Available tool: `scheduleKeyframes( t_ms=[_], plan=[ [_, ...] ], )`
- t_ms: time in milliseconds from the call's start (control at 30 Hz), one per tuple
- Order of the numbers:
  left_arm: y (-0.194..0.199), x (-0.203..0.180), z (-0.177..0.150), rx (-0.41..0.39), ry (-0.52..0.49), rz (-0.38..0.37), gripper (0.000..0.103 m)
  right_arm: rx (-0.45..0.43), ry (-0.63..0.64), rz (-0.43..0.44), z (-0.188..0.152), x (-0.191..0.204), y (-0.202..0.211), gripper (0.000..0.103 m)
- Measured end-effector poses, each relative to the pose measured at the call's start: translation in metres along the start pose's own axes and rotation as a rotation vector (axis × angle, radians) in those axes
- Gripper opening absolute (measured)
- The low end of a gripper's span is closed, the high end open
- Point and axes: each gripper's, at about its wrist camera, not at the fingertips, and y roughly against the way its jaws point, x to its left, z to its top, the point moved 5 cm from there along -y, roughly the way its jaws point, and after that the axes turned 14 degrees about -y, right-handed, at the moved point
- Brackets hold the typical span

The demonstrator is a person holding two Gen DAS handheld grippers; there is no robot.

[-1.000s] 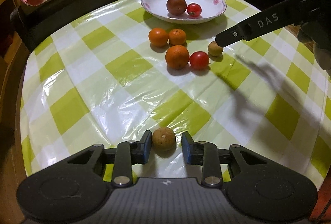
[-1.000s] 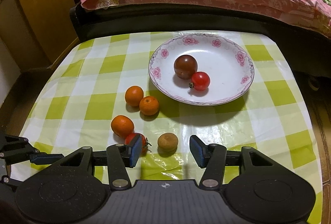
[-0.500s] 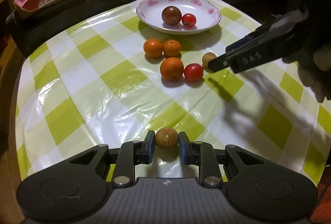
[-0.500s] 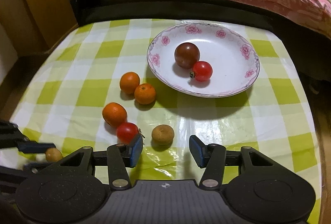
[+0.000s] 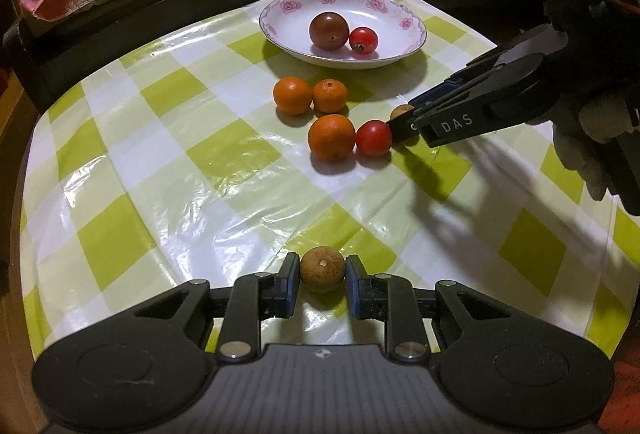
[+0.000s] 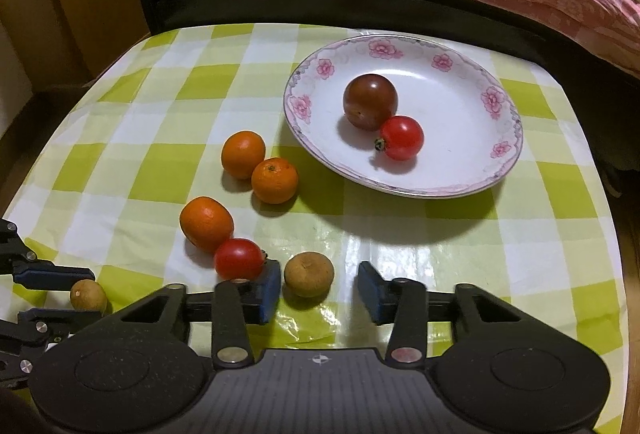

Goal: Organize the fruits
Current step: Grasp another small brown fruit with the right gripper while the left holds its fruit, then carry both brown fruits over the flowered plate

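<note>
White floral plate point(image 6: 496, 161) holding two tomatoes point(image 6: 370, 101), left tool point(image 5: 322, 274) clamped on longan point(image 5: 322, 269), right tool point(image 6: 318, 288) apart.

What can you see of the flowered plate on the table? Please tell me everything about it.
The plate is round, shallow and white, glossy like ceramic, with pink flowers and a thin dark line round its rim. It sits flat on the far part of the checked cloth, casting a shadow toward the camera. Inside lie a dark brownish-red tomato and a smaller red tomato, which touch each other. Neither pair of tongs reaches it, and the oranges lie apart from it on the cloth.
</note>
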Motion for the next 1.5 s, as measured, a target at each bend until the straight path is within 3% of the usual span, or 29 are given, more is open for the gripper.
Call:
scheduleKeyframes(
  t_ms=[133,867,1500],
  plan=[
    [-0.002,-0.001,-0.002,0.008,-0.009,0.004,0.032,-0.003,0.016,0.003,0.0,0.005,0.0,0.024],
    [0.0,0.001,-0.001,0.013,-0.004,0.039,0.032,0.011,0.015,-0.008,-0.005,0.005,0.004,0.023],
    [-0.004,0.013,0.06,-0.08,-0.035,0.096,0.032,-0.041,-0.003,0.015,0.001,0.006,0.026,0.023]
  ],
)
